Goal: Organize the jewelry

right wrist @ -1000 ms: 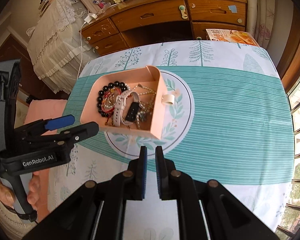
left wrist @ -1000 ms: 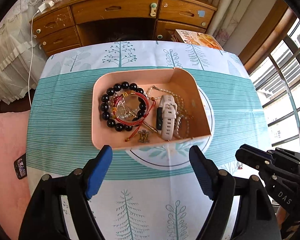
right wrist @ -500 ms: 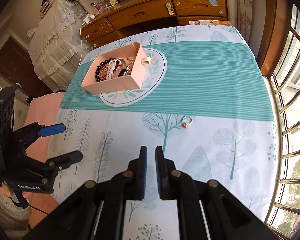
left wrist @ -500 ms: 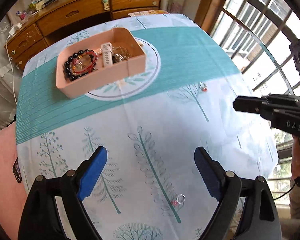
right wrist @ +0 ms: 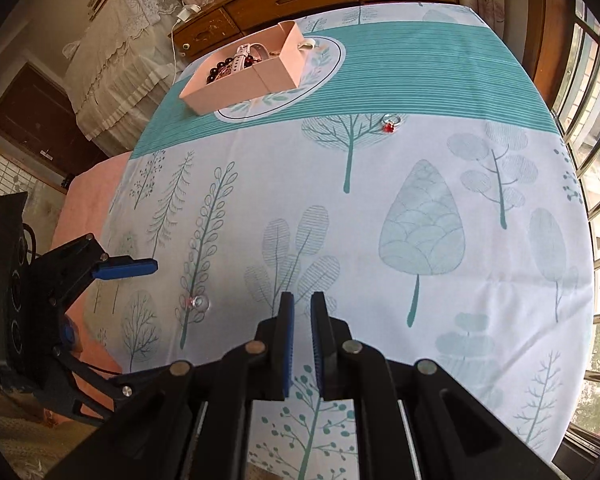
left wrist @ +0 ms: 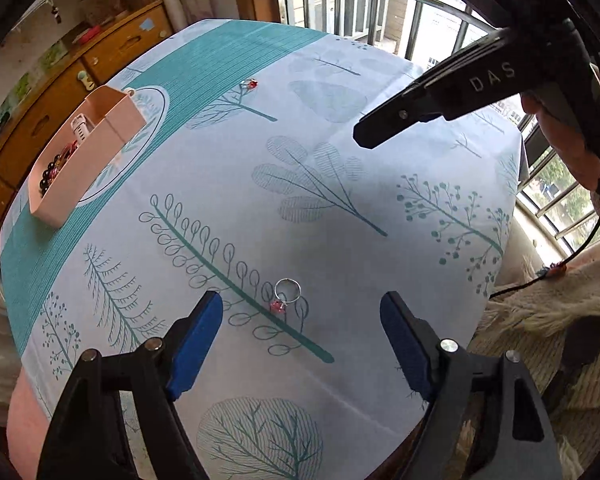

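**Observer:** Why was the left tool [left wrist: 300, 336] placed there?

**Me:** I had it over the nearer ring [left wrist: 286, 295] on the desk [left wrist: 340, 208], the ring between its blue pads, untouched. Its jaws had just been closing but stood wide, holding nothing.

**Observer:** And the right tool [right wrist: 301, 340]?

**Me:** Nearly shut, empty, hovering clear. The pink tray [right wrist: 236, 80] with bracelets sat far off; a second ring [right wrist: 391, 123] lay between. Nothing blocked me.

Left tongs [left wrist: 301, 344] wide, just been closing, nothing gripped; pink-stone ring [left wrist: 285, 295] on tabletop [left wrist: 340, 220] just ahead. Second ring [left wrist: 249, 84] and pink tray [left wrist: 85, 156] farther off.
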